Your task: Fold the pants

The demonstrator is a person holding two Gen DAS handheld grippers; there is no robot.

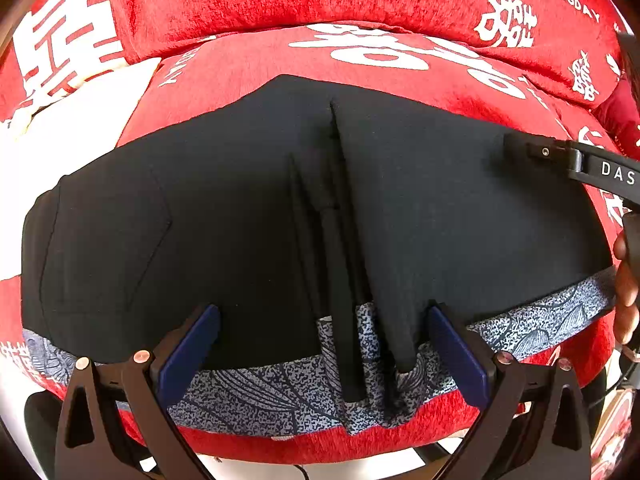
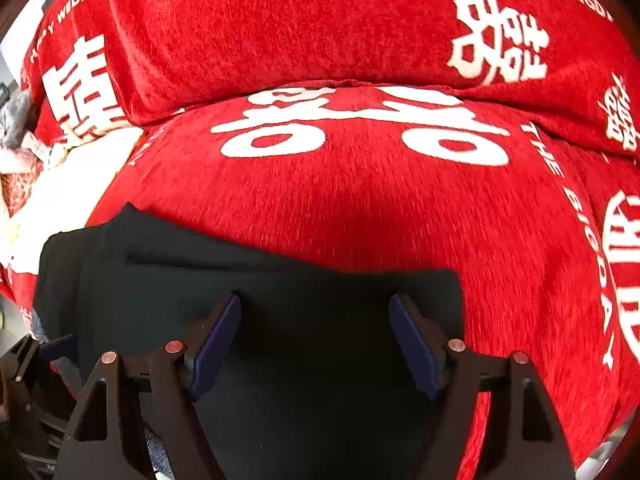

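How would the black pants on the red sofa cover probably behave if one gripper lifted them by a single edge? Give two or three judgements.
The black pants would likely droop, since pleats bunch at their centre. They look light: thin layers lie flat on the red cover. The patterned band may trail. Both the left gripper and right gripper are open.

The black pants [image 1: 224, 208] lie flat on red cloth with white signs. In the left wrist view they fill the middle of the frame, spread wide from left to right. A band with a blue and white leaf print runs along their near edge, at the bottom of the frame. Long black folds stand up in the middle and run from the band toward the top. A pocket seam shows at the left. In the right wrist view the pants [image 2: 280, 292] fill the lower left.
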